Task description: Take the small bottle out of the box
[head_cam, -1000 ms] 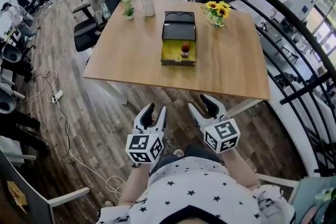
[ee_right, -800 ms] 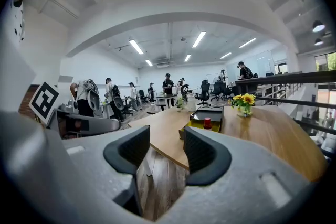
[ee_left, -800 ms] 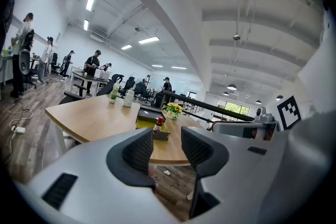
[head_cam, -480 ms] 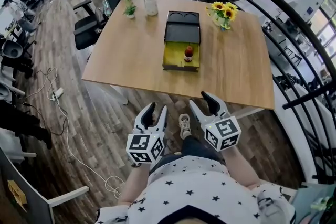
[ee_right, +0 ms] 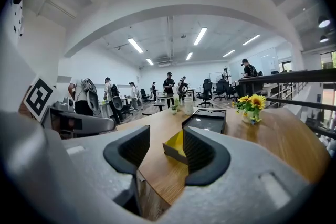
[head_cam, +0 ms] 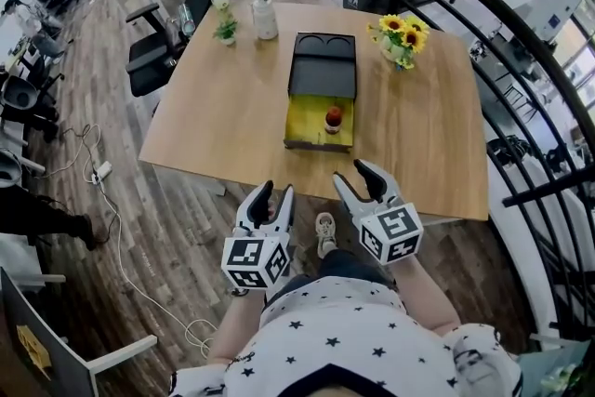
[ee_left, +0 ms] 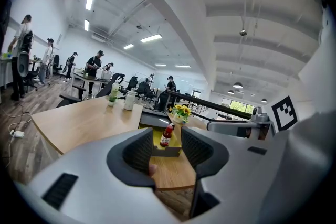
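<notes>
A small bottle (head_cam: 333, 118) with a red body stands upright in the yellow-lined open box (head_cam: 308, 125) near the front edge of the wooden table (head_cam: 223, 107). The box's dark lid (head_cam: 323, 66) lies folded back behind it. In the left gripper view the small bottle (ee_left: 166, 135) shows between the jaws, far off, inside the box (ee_left: 168, 151). Both grippers are held low in front of the table, short of its edge: the left gripper (head_cam: 271, 199) and the right gripper (head_cam: 363, 178) are open and hold nothing. The right gripper view shows the box (ee_right: 176, 148) beyond its jaws.
On the table's far side stand a vase of sunflowers (head_cam: 398, 36), a small potted plant (head_cam: 224, 29) and a white jar (head_cam: 265, 17). An office chair (head_cam: 172, 33) is at the table's left. A black railing (head_cam: 521, 79) runs along the right. Cables (head_cam: 102, 200) lie on the wood floor.
The table and box have drawn nearer in the head view as the person stepped forward. Both grippers keep the same open pose in front of the body.
</notes>
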Demonstrator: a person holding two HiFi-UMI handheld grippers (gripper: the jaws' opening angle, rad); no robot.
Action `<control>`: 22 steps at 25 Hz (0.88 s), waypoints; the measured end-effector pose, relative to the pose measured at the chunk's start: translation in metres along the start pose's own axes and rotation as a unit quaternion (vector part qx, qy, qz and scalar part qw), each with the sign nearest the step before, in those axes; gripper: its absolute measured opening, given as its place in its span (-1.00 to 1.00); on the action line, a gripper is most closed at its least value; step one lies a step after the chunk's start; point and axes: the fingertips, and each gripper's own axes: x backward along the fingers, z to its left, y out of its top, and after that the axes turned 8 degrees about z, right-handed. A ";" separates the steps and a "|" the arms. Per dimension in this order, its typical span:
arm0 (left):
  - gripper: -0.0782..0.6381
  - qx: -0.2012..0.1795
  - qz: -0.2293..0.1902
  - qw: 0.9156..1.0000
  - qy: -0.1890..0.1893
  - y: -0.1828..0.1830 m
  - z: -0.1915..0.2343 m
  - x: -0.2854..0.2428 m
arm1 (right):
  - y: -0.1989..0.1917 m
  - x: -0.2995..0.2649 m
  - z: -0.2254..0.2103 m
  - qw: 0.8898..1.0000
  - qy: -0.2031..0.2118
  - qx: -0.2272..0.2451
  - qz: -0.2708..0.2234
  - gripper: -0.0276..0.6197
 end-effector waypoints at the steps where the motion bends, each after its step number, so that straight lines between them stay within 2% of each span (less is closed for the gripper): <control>1: -0.37 0.001 0.001 1.000 0.001 0.002 0.001 -0.005 | 0.002 -0.005 -0.005 1.000 0.001 0.000 0.001 -0.35; 10: -0.37 0.016 0.014 1.000 0.020 0.019 0.018 -0.052 | 0.012 -0.051 -0.045 1.000 0.010 0.004 0.023 -0.35; 22: -0.37 0.032 0.036 0.998 0.026 0.027 0.035 -0.111 | -0.003 -0.113 -0.082 0.997 0.022 0.022 0.072 -0.35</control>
